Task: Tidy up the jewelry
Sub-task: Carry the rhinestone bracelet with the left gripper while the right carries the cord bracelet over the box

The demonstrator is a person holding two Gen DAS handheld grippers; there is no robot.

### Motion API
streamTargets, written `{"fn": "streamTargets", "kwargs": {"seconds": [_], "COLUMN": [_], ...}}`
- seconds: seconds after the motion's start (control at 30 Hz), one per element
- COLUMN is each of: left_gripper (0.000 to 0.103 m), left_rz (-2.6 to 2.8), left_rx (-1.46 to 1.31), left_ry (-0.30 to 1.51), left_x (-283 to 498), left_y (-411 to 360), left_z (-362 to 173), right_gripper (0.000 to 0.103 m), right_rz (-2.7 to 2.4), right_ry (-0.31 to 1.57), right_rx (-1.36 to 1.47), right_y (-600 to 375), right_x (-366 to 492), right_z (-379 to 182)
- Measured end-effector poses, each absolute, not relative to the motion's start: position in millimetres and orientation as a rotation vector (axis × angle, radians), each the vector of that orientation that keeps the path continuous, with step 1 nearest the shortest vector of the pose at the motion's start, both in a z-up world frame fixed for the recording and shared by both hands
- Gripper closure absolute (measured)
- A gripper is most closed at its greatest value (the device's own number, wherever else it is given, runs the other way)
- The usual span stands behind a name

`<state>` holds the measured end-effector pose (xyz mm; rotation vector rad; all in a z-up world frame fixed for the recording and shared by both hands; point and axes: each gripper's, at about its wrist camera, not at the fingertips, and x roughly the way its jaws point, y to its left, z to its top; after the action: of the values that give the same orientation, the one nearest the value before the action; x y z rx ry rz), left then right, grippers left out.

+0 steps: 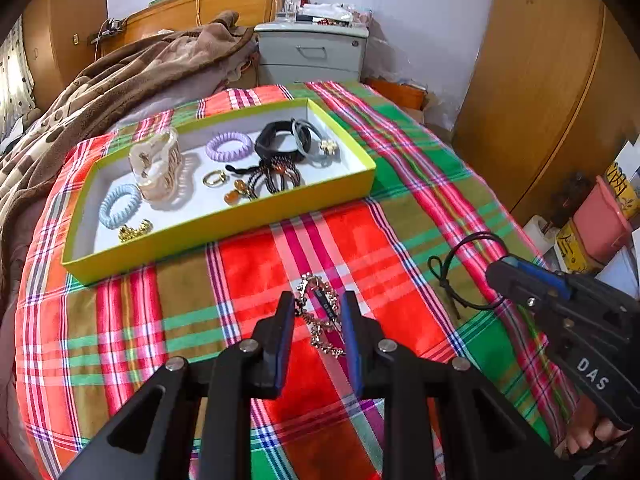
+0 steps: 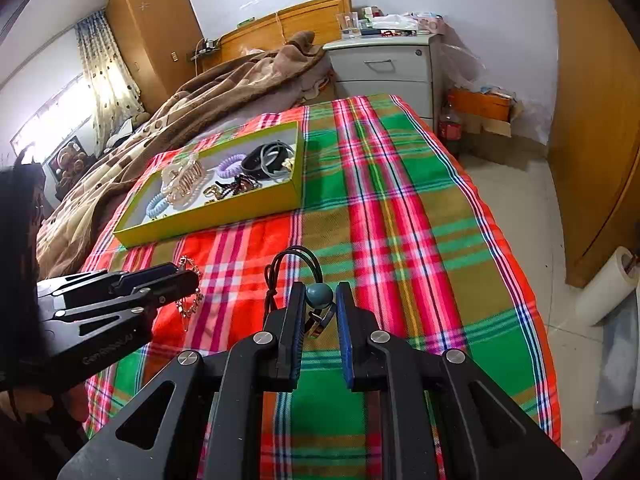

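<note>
On the plaid bed (image 1: 400, 184), the yellow tray (image 1: 224, 228) already holds most pieces. 2 remain outside: left tongs (image 1: 316, 320) stand wide around the chain bracelet (image 1: 320, 320), right tongs (image 2: 318, 308) wide around the bead cord (image 2: 316, 294). Next, likely closing gently.

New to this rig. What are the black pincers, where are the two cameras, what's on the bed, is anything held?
No robot here: a person holds a two-finger gripper in each hand, each with a fisheye camera looking along its fingers. In the left wrist view, the left gripper is open astride a beaded chain on the plaid blanket. In the right wrist view, the right gripper is open around a teal bead on a black cord; neither piece looks clamped. Behind them a yellow tray holds hair ties, a claw clip and rings.
</note>
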<state>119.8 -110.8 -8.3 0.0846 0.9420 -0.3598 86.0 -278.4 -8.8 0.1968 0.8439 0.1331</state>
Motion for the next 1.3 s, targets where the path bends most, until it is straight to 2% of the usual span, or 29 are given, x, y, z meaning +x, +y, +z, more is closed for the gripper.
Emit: {"fn": "streamTargets", "kwargs": {"seconds": [0.47, 0.87, 1.3], "left_gripper": [0.079, 0.079, 0.078], "left_rz": [-0.348, -0.329, -0.292], "left_rx": [0.069, 0.052, 0.015], "left_ry": [0.871, 0.830, 0.926], "left_x": [132, 171, 214], "left_y": [-81, -48, -31], "left_z": [21, 38, -3], "right_gripper": [0.087, 0.087, 0.087], "right_rz": [0.175, 0.254, 0.372], "right_ry": [0.797, 0.768, 0.892], "right_rx": [0.184, 0.192, 0.162], "right_y": [-260, -240, -199], "right_x": [110, 185, 270], "right_z": [20, 45, 13]}}
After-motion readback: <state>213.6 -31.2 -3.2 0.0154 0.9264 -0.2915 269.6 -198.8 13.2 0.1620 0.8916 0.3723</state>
